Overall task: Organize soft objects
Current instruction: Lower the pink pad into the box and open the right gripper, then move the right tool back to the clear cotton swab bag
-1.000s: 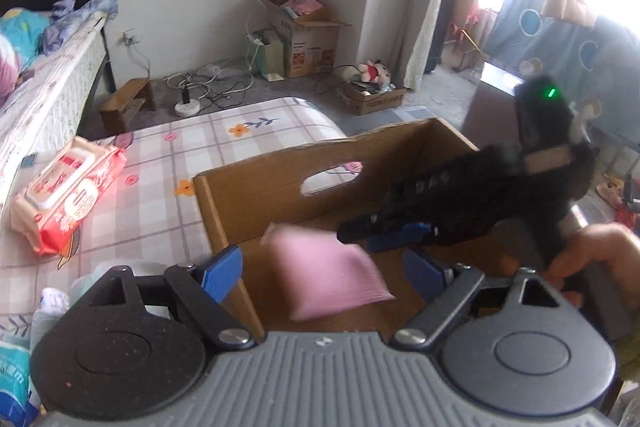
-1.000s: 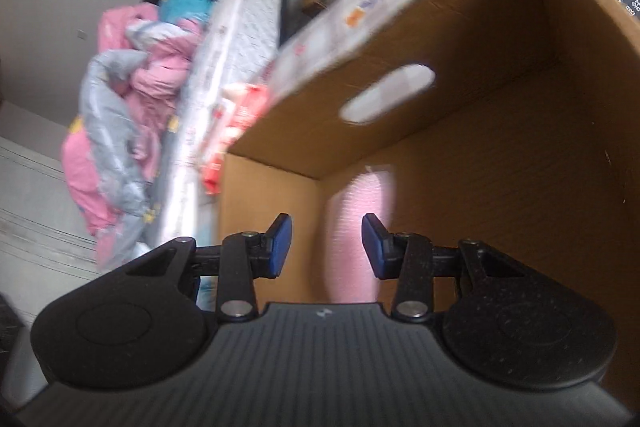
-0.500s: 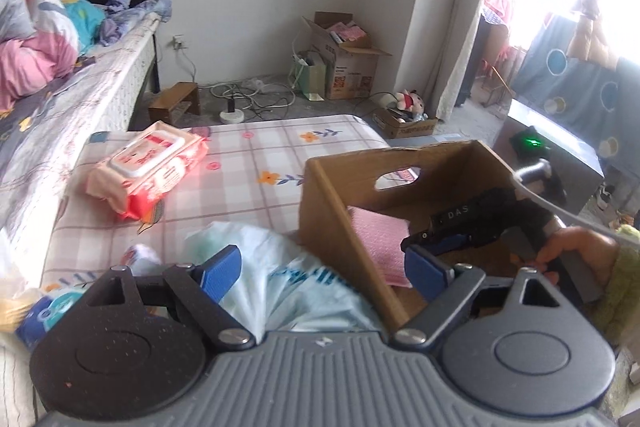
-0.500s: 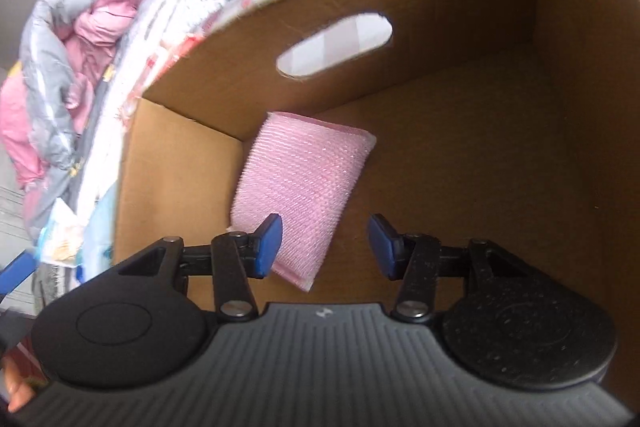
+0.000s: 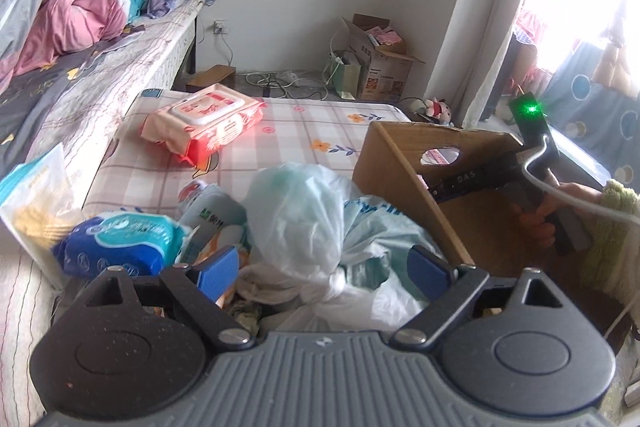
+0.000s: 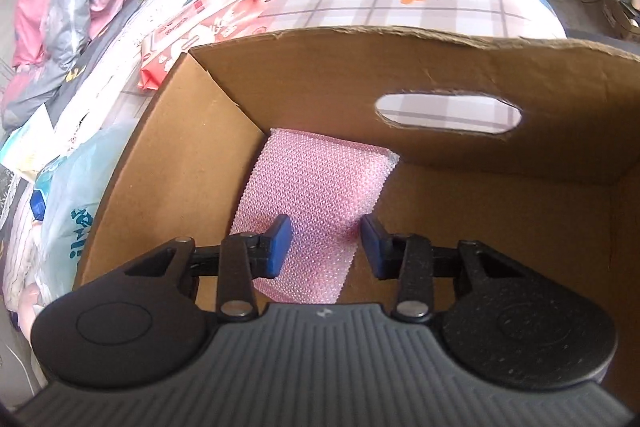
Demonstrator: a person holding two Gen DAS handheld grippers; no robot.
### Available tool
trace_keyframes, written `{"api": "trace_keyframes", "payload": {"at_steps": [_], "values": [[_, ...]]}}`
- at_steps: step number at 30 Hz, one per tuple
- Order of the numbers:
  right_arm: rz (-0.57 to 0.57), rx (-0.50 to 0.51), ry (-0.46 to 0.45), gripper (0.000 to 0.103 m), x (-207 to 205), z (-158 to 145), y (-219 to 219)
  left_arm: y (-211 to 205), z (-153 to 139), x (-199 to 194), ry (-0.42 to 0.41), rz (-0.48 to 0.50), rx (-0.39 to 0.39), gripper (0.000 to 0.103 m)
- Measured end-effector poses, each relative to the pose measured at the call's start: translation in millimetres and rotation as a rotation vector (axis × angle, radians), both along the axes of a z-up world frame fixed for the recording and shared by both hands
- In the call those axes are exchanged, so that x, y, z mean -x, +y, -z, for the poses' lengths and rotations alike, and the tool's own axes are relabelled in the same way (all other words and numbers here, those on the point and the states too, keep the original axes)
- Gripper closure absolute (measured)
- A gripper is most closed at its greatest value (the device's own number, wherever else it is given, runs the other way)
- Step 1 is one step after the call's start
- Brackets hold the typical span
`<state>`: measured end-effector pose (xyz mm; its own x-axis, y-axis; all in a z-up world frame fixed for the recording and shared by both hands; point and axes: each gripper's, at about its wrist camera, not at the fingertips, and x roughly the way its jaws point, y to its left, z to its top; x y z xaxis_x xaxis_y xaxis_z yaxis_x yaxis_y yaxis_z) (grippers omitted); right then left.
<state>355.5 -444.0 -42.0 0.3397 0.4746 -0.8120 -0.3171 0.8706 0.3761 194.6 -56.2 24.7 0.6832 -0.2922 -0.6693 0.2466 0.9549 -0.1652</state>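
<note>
Looking along the left gripper (image 5: 323,267), its fingers are spread wide over a tied plastic bag (image 5: 304,223) beside the cardboard box (image 5: 394,179), nothing held. Through the right gripper (image 6: 325,247), closing fingers straddle the pink sponge (image 6: 316,187) already boxed; several packets remain outside.

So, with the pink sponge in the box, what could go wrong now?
1. The right gripper is closing around the pink mesh sponge in the brown cardboard box; lifting may drag it out.
2. The open left gripper hovers over a knotted translucent plastic bag, which may slip.
</note>
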Motion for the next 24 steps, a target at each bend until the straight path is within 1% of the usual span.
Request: {"api": "trace_keyframes", "payload": {"at_steps": [4,9,15,16,19,24], "values": [[-0.009,-0.013,-0.009,0.063,-7,4,3,6,5,7,0.013,0.004,-0.006,0.010],[0.008,-0.026,-0.003,0.059,-5,3,-3,14,5,25,-0.011,-0.025,-0.037,0.008],[0.077,-0.045,-0.017,0.044,8,-6,-15,33,1,50,-0.037,-0.080,-0.056,0.007],[0.087,-0.047,-0.023,0.042,10,-10,-16,38,-1,55,-0.043,-0.093,-0.060,0.007],[0.120,-0.057,-0.052,0.041,21,-26,-23,49,-3,68,-0.059,-0.124,-0.069,0.007],[0.169,-0.096,-0.150,0.040,57,-77,-34,67,-6,88,-0.074,-0.168,-0.061,0.006]]}}
